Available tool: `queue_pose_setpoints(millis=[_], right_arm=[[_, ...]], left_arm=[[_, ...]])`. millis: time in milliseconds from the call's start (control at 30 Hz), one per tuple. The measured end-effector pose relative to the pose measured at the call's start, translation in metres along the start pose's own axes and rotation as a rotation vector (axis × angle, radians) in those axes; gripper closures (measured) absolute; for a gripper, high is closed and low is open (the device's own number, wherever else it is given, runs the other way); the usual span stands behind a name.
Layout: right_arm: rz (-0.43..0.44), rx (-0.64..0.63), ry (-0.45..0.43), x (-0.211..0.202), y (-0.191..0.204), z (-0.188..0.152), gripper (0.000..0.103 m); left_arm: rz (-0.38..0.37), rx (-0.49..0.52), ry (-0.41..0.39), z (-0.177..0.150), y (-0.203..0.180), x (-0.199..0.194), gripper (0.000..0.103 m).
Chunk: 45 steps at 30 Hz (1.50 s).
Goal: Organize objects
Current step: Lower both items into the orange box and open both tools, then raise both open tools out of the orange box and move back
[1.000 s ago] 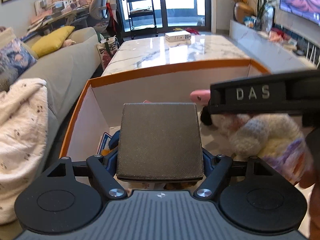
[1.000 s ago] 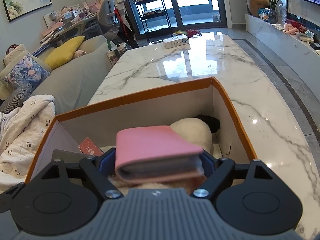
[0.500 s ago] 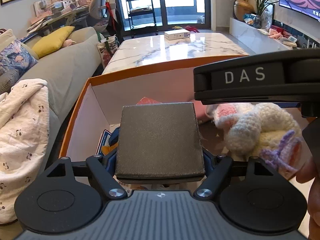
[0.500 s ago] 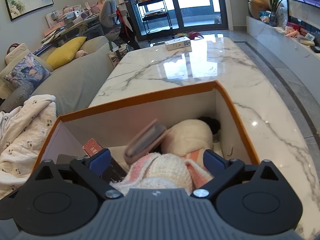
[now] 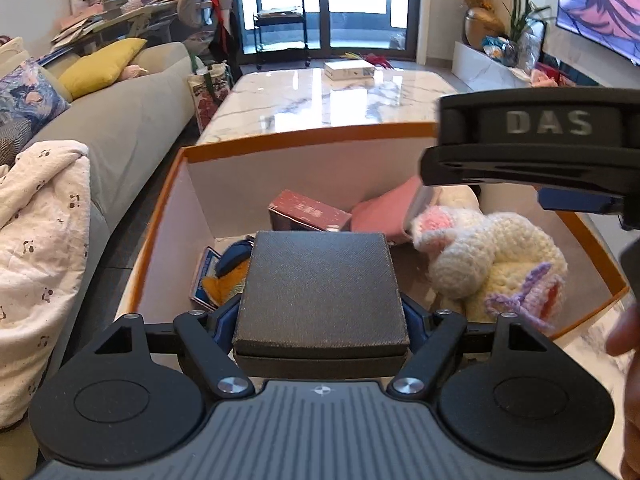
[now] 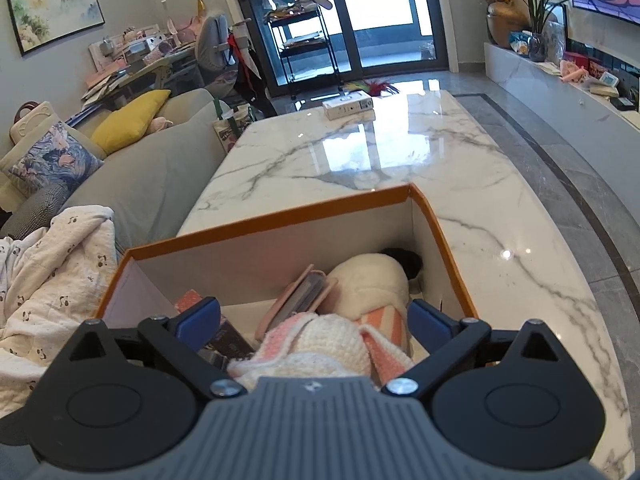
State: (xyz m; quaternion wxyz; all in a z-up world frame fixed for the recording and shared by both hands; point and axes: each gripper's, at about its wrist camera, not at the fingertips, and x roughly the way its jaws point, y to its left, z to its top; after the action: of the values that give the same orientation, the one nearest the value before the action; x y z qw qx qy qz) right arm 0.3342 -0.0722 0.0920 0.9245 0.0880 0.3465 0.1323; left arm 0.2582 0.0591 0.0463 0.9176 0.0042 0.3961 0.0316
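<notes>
Black case: it looks stiff, flat and fairly light, I'd guess, with a grainy, matte lid that shouldn't slip; the side edges seem the place to hold it, and the left gripper (image 5: 320,312) pinches the black case (image 5: 320,292) there, blue pads tight on both flanks.
Look: square, dark charcoal, a thin seam between lid and base, held level.
Where: above the near end of the orange-rimmed box (image 5: 304,142), not yet set inside.
Pink wallet: the pink wallet (image 6: 298,298) stands tilted on edge in the box, leaning on the cream plush (image 6: 372,280); a book-like thing, rigid enough, I'd say.
Crochet bunny: soft, squashy, light by the look of it; the crochet bunny (image 5: 492,264) lies in the box's right part, directly below the right gripper.
Right gripper: the right gripper (image 6: 316,318) hangs over the bunny with its blue fingers spread wide, holding nothing.
Other contents: a red carton (image 5: 306,212) towards the far wall, an orange-and-blue item (image 5: 224,276) at the left.
Table: the marble table (image 6: 360,160) carries the box, a white carton (image 6: 347,106) well apart at its far end.
</notes>
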Motion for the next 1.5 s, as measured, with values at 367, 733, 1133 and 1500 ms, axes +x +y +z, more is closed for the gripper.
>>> queue_pose_setpoints(millis=[367, 733, 1133, 1500], right_arm=[[0.016, -0.010, -0.040, -0.024, 0.006, 0.005, 0.001], [0.009, -0.019, -0.050, -0.029, 0.007, 0.005, 0.001], [-0.041, -0.087, -0.063, -0.063, 0.009, -0.007, 0.001], [-0.039, -0.050, -0.055, -0.121, 0.011, -0.070, 0.001]], left_arm=[[-0.098, -0.107, -0.084, 0.008, 0.021, -0.020, 0.013], [-0.124, -0.137, -0.183, 0.019, 0.024, -0.039, 0.013], [-0.094, -0.078, -0.181, 0.017, 0.024, -0.062, 0.013], [-0.079, 0.005, -0.138, -0.034, 0.031, -0.102, 0.013]])
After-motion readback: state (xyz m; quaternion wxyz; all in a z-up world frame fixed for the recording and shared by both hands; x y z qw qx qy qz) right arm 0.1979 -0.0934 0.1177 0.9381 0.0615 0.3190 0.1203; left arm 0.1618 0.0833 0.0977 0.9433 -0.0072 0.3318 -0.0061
